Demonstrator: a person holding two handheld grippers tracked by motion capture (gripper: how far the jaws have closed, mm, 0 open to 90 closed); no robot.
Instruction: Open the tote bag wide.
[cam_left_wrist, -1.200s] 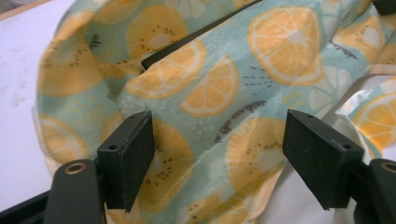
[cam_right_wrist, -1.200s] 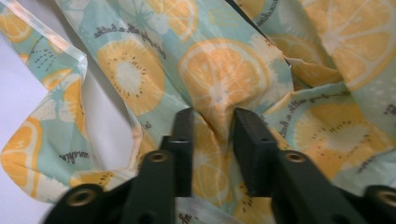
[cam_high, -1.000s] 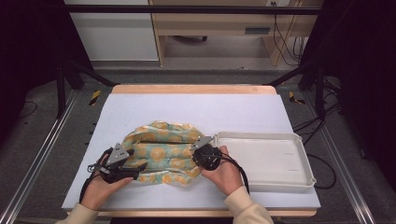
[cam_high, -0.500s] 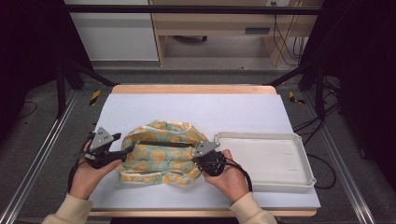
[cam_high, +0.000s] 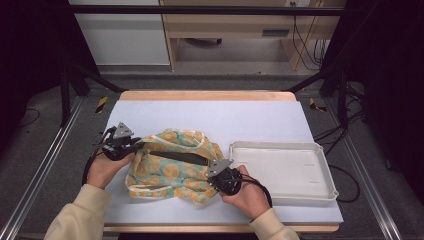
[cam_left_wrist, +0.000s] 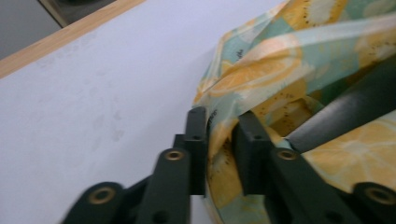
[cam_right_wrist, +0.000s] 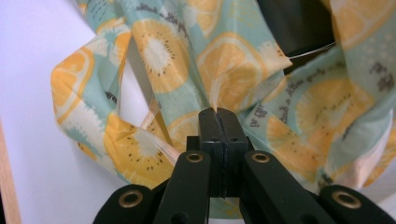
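Note:
A cloth bag (cam_high: 167, 172) printed with orange and lemon slices on teal lies crumpled on the white table mat (cam_high: 210, 115). A black strap (cam_high: 185, 157) runs across it. My left gripper (cam_high: 137, 146) is at the bag's left edge. In the left gripper view its jaws (cam_left_wrist: 219, 126) have just been closing and now pinch a fold of the cloth (cam_left_wrist: 280, 70) beside the strap (cam_left_wrist: 345, 112). My right gripper (cam_high: 212, 170) is at the bag's right front. In the right gripper view it (cam_right_wrist: 218, 114) is shut tight on a pleat of the cloth (cam_right_wrist: 224, 60).
A shallow white tray (cam_high: 325, 146) stands to the right of the bag, close to my right hand. The mat has a wooden border (cam_high: 200, 95) along the far edge. Dark frame rails (cam_high: 45, 165) flank the table.
My left hand has moved left and farther up the table, from the bag's front-left corner to its left edge, and its jaws have closed onto the cloth. The right gripper has stayed put.

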